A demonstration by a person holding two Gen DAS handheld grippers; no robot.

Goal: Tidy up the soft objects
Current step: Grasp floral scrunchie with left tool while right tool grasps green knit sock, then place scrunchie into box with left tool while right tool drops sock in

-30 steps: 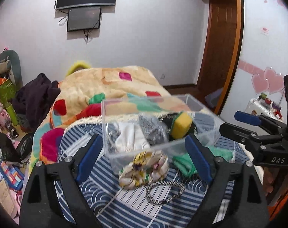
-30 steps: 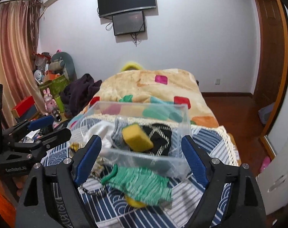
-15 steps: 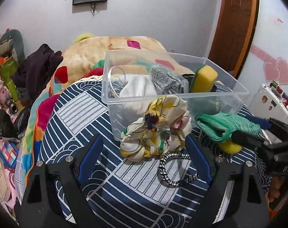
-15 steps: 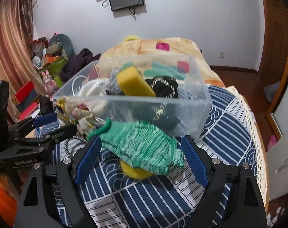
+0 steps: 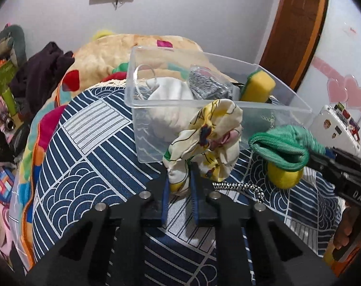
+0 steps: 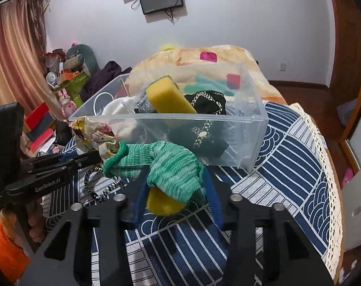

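Observation:
A clear plastic bin [image 5: 228, 106] [image 6: 252, 128] stands on a blue patterned cloth and holds a yellow sponge [image 5: 258, 88] [image 6: 168, 96], a white cloth, a grey cloth and a black item. My left gripper [image 5: 179, 186] is shut on a floral yellow scrunchie [image 5: 206, 140], also seen in the right wrist view [image 6: 90, 131], just in front of the bin. My right gripper [image 6: 174, 188] is shut on a green knit cloth [image 6: 171, 166] [image 5: 285, 143] that drapes over a yellow ball [image 6: 162, 202] [image 5: 284, 176].
A black-and-white braided band [image 5: 240, 187] [image 6: 97, 186] lies on the cloth between the grippers. A blanket-covered bed [image 5: 123, 50] lies behind the bin. Clutter and toys stand at the left [image 6: 70, 76]. A wooden door [image 5: 297, 23] is at the right.
Both grippers moved down and forward to the items in front of the bin and closed, the left on the scrunchie, the right on the green cloth.

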